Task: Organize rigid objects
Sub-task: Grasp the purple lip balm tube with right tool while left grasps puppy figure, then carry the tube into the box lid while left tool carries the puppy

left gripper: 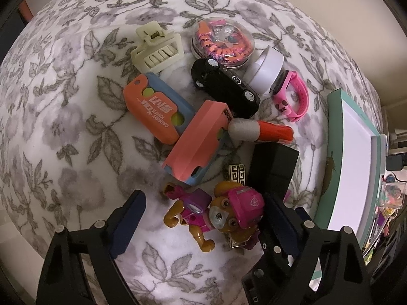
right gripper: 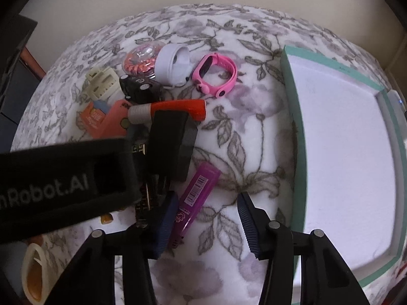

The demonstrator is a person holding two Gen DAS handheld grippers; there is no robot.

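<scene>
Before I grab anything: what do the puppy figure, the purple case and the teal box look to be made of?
Puppy figure: hard moulded plastic, glossy highlights on its helmet. Purple case: translucent plastic, light shows through it, printed barcode. Teal box: likely matte cardboard, with thin flat walls and a white lining; can't confirm.

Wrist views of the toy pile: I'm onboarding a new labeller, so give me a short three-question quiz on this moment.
1. True or false: the dog figure lies between the left gripper's open fingers.
2. Which item sits between the right gripper's fingers? A) pink watch B) purple case C) black toy car
3. What colour is the rim of the white-lined box?

Key: 1 true; 2 B; 3 teal green.
</scene>
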